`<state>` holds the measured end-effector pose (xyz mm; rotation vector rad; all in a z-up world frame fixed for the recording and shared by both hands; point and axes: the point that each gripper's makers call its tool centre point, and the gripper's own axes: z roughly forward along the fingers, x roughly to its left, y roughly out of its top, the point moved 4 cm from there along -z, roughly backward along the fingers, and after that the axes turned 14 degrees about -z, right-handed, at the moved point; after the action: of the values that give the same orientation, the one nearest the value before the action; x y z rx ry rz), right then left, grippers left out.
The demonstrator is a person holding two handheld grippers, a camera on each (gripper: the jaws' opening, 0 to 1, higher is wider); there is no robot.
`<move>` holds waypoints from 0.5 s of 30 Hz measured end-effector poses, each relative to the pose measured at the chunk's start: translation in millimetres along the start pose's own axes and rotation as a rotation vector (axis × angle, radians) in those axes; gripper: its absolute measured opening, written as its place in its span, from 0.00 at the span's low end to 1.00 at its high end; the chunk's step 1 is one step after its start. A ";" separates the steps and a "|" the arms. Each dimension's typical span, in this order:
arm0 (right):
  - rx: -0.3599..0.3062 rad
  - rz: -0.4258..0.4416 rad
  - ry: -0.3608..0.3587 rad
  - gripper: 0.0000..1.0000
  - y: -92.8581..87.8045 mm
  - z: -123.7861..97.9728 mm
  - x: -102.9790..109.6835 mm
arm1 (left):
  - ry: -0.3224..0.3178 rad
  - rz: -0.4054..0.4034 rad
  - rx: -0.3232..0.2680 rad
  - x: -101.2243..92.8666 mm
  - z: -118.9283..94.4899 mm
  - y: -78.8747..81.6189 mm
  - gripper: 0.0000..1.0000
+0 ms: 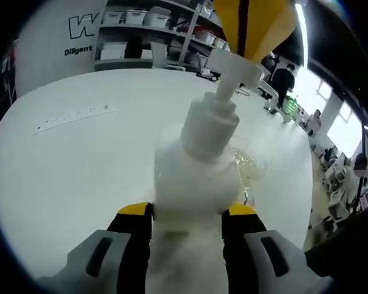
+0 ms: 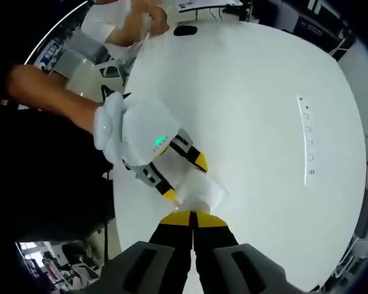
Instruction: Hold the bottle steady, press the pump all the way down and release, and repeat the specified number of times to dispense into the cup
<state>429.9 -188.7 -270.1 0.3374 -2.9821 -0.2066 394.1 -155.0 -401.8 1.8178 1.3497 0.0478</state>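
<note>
My left gripper (image 1: 187, 211), at the bottom centre of the left gripper view, pinches the white bottle (image 1: 193, 184) on both sides so it cannot tip under load. My right gripper (image 2: 193, 219), jaws pressed together, sits on the pump head (image 1: 236, 64) at the upper centre, bearing downward. The clear cup (image 1: 248, 164) stands just right of the bottle, under the spout side, to catch the liquid. Both rest on the white table (image 1: 80, 165). I judge a press is underway.
</note>
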 end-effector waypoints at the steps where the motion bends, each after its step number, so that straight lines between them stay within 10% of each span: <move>1: -0.003 -0.001 0.000 0.00 0.0 0.5 -0.1 | 0.000 0.000 0.001 -0.2 -0.1 0.0 0.44; 15: -0.001 -0.003 -0.005 0.00 1.2 3.3 0.0 | 0.001 -0.001 0.001 -0.8 -0.1 0.0 0.44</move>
<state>429.2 -187.1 -273.2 0.3414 -2.9865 -0.2090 393.7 -155.6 -401.3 1.8178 1.3517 0.0475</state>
